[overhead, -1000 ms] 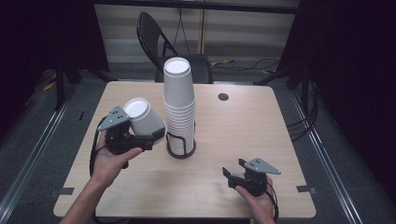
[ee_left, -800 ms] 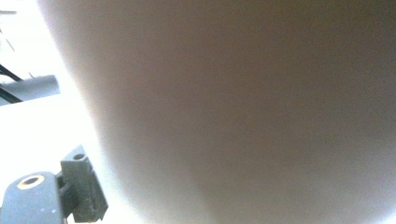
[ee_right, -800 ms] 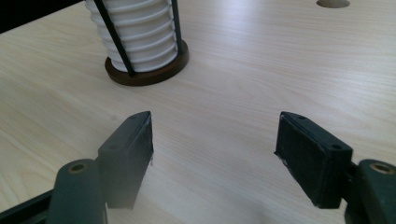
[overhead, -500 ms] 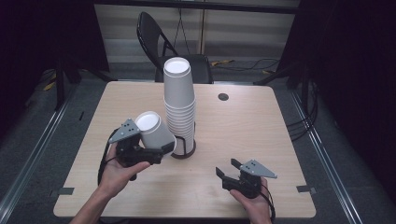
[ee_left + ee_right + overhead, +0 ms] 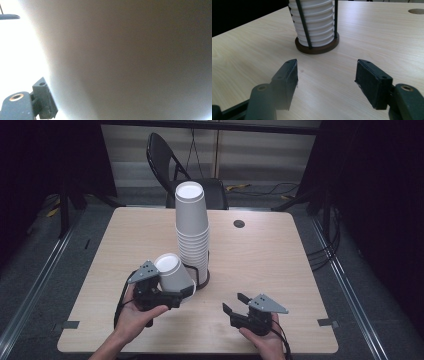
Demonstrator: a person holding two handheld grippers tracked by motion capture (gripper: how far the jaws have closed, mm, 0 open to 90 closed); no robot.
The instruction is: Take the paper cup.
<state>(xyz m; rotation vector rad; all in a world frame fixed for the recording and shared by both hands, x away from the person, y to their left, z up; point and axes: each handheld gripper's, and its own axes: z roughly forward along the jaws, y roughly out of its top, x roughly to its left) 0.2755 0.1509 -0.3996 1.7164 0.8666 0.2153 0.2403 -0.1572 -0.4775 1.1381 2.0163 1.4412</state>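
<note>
cup [image 5: 130,60] blurred, stack [image 5: 314,22] top cut off

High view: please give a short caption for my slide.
Left gripper holds a paper cup beside the cup stack; right gripper open.

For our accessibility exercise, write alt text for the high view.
The left gripper holds a white paper cup tilted beside a tall stack of cups in a holder on a wooden table. The right gripper rests open, empty.
</note>
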